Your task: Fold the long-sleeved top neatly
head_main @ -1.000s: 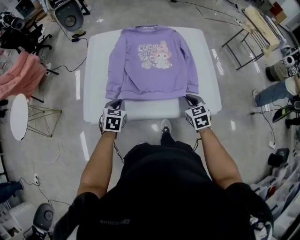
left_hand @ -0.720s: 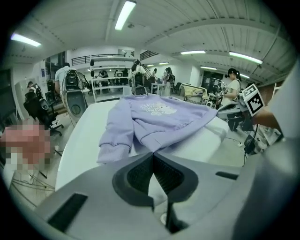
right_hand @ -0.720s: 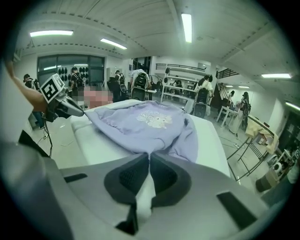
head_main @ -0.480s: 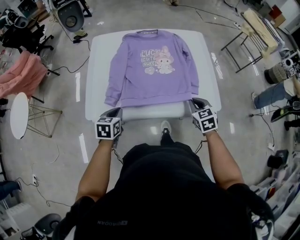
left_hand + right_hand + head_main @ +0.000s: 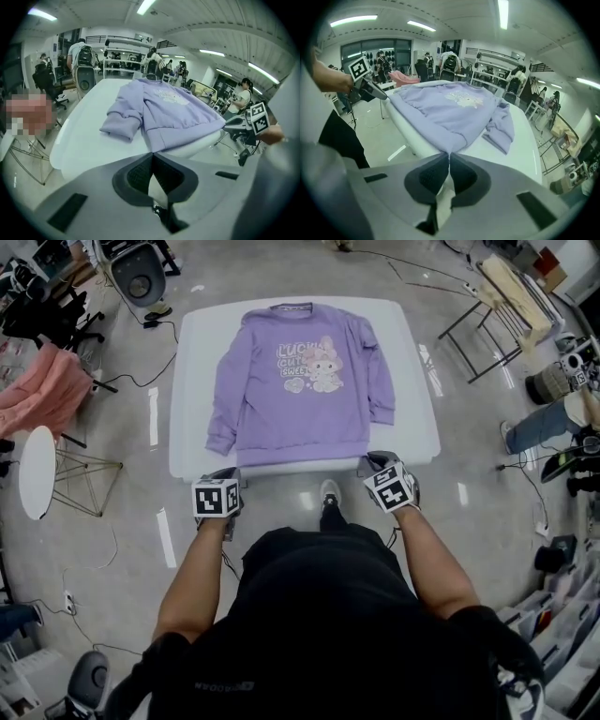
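A lilac long-sleeved top with a cartoon print lies front up on the white table, collar at the far side, sleeves along its sides. Its hem reaches the near table edge. My left gripper is shut on the hem's left corner, and the left gripper view shows the fabric running into the closed jaw tips. At the hem's right corner my right gripper is shut as well, with the cloth pinched at its tips.
A pink cloth hangs over a chair at the left, beside a small round white table. A folding metal frame stands at the right. A person's legs show at the right edge. Cables cross the floor.
Both grippers have come back toward the near table edge, drawing the top with them. The hem now lies at that edge.
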Demonstrator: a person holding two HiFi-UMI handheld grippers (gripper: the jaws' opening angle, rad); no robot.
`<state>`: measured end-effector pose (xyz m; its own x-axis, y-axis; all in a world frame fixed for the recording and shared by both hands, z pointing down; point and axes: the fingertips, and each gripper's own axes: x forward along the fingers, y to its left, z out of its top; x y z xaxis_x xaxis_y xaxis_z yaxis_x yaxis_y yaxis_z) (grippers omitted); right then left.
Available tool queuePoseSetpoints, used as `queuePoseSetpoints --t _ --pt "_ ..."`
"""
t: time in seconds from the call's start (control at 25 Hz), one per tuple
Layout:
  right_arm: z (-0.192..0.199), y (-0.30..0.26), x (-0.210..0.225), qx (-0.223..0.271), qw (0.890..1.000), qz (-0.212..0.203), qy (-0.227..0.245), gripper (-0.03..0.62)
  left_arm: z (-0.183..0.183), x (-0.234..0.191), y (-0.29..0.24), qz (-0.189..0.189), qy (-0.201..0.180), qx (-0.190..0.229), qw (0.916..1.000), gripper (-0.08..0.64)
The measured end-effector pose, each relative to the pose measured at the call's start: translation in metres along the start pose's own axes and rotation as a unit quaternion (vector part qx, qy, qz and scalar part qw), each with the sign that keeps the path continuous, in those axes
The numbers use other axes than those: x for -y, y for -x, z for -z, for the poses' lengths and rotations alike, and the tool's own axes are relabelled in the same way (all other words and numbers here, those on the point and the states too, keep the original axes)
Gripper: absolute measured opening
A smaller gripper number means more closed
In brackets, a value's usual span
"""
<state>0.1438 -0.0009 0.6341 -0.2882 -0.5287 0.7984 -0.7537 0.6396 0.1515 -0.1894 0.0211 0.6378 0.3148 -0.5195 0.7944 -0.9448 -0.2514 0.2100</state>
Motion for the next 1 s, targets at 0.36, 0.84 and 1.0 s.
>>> queuePoseSetpoints --t 0.36,0.84,1.0 --pt "0.019 -0.007 -0.002 -0.013 1.0 -0.005 -0.026 0.017 0.012 -0.012 -0.007 -0.022 -0.007 -0.009 0.9997 0.005" --pt "-0.043 0.027 0.011 0.071 0.997 -0.006 -0.042 0.028 -0.053 0.021 0.007 -0.001 -0.085 0.055 0.9948 0.006" --pt "-0.056 0.005 0.014 0.059 0.997 -0.005 -0.043 0.005 -0.069 0.039 -0.014 0.0 -0.123 0.043 0.9915 0.006"
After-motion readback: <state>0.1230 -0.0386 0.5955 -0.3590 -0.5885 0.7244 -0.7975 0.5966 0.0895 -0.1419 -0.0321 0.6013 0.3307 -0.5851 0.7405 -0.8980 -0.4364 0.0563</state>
